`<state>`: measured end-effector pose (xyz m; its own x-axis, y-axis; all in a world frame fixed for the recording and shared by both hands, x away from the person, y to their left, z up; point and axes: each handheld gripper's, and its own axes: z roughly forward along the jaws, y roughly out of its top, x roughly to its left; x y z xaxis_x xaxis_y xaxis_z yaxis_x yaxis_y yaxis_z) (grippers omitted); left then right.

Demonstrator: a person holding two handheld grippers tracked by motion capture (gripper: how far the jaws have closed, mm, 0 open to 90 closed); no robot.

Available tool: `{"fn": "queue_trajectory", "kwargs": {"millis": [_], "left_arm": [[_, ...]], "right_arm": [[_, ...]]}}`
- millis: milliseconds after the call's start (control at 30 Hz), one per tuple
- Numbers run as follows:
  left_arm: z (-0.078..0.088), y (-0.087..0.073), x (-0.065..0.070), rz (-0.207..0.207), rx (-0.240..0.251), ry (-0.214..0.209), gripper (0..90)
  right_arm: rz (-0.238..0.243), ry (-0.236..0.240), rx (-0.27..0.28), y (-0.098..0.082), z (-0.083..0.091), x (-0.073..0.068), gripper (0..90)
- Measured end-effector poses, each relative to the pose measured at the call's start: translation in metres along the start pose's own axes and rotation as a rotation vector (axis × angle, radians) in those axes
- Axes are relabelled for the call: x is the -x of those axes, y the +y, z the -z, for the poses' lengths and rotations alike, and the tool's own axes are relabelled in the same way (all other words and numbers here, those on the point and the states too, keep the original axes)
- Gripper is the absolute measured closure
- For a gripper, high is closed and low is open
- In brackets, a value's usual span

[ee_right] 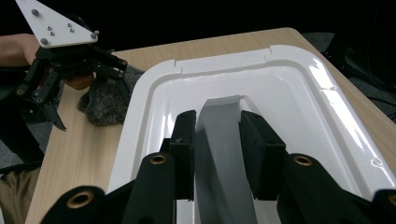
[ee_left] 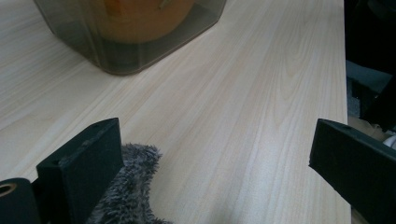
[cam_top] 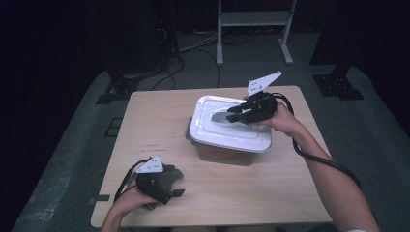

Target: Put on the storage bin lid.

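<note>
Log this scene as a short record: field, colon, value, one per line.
surface: wooden table
box: clear box with something orange inside, mid table
lid: white lid on the box
handle: grey handle on top of the lid
right gripper: shut on the handle, over the lid
left gripper: open, low at the near left of the table
cloth: grey fuzzy cloth by the left gripper, on the table

No lettering, label or brand can be read anywhere on the scene. The white lid (cam_top: 232, 126) and the counter (cam_top: 159, 121) are bare of print.
</note>
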<state>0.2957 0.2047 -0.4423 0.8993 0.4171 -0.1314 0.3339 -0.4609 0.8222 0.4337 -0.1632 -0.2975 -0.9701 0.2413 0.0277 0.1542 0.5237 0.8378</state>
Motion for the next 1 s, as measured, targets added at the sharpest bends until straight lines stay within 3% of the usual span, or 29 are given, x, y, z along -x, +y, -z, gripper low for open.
{"fn": "queue_trajectory", "kwargs": {"millis": [433,1000], "left_arm": [[0.002,-0.002,0.0,0.008,0.001,0.003,2.0],[0.003,-0.003,0.0,0.005,-0.002,-0.001,2.0]], "right_arm": [[-0.019,0.025,-0.02,-0.015,-0.015,0.01,66.4],[-0.027,0.056,-0.037,-0.019,-0.032,0.018,66.0]]}}
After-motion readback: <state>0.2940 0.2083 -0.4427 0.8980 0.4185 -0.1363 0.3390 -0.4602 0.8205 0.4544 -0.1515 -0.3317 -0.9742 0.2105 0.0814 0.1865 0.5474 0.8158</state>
